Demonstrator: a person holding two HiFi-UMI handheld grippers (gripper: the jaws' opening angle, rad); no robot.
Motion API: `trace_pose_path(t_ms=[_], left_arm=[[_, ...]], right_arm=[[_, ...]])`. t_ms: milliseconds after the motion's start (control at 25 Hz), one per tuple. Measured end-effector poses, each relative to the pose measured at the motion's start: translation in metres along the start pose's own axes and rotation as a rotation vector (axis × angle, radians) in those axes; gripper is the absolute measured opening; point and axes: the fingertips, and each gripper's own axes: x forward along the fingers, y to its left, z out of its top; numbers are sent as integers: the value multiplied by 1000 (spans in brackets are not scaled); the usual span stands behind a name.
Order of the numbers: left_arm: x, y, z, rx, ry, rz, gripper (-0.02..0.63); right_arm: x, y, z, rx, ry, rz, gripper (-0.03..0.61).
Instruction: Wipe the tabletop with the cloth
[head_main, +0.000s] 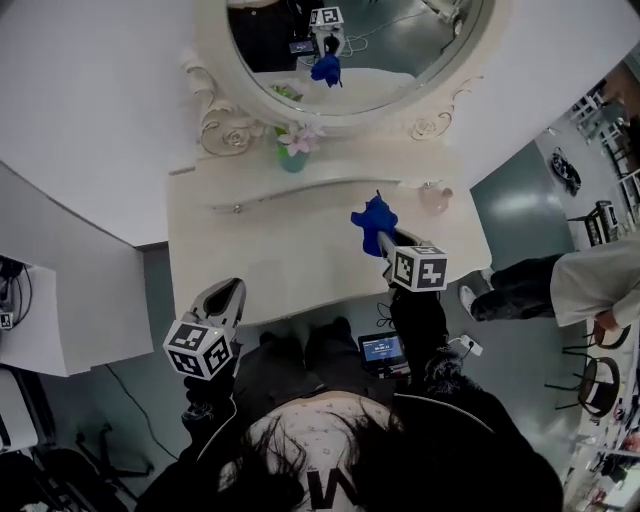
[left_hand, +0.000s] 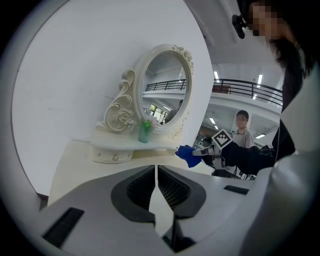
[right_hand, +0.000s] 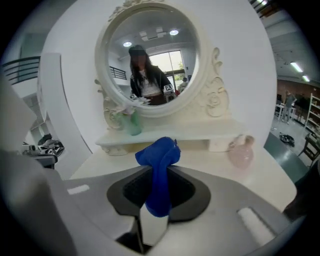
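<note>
Presently, item one: crumpled blue cloth (right_hand: 159, 165), pinched between the closed jaws of the right tool (head_main: 384, 243), its bunched upper end sticking out past the tips. It sits over the right half of the cream counter (head_main: 290, 275); whether it touches the surface cannot be told.

Item two: left tool (left_hand: 156, 172), jaws drawn together with nothing between them, held at the counter's front left edge, well apart from the cloth.

Item three: raised cream shelf (head_main: 330, 172) at the counter's back, carrying a green vase of pale flowers (head_main: 293, 155). A pink glass bottle (head_main: 436, 197) stands at the shelf's right end.

Item four: oval mirror in an ornate cream frame (head_main: 400, 45), behind the shelf.
</note>
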Motion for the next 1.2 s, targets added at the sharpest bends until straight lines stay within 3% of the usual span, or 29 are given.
trace_pose_path(t_ms=[240, 400, 640, 760, 960, 1200], left_arm=[[-46, 41, -4, 11, -10, 21, 5], [-86, 69, -14, -1, -5, 81, 5], [-132, 97, -34, -71, -23, 174, 5], [-154, 110, -41, -87, -29, 211, 5], [-174, 121, -54, -121, -37, 251, 5], [-156, 116, -47, -104, -36, 191, 5]], right_arm=[[59, 159, -14, -89, 41, 182, 83], [94, 282, -43, -186, 107, 367, 83], [124, 400, -106, -331, 240, 527, 83], [140, 418, -131, -397, 297, 505, 83], [148, 396, -151, -420, 347, 429, 83], [143, 351, -143, -393, 332, 344, 83]])
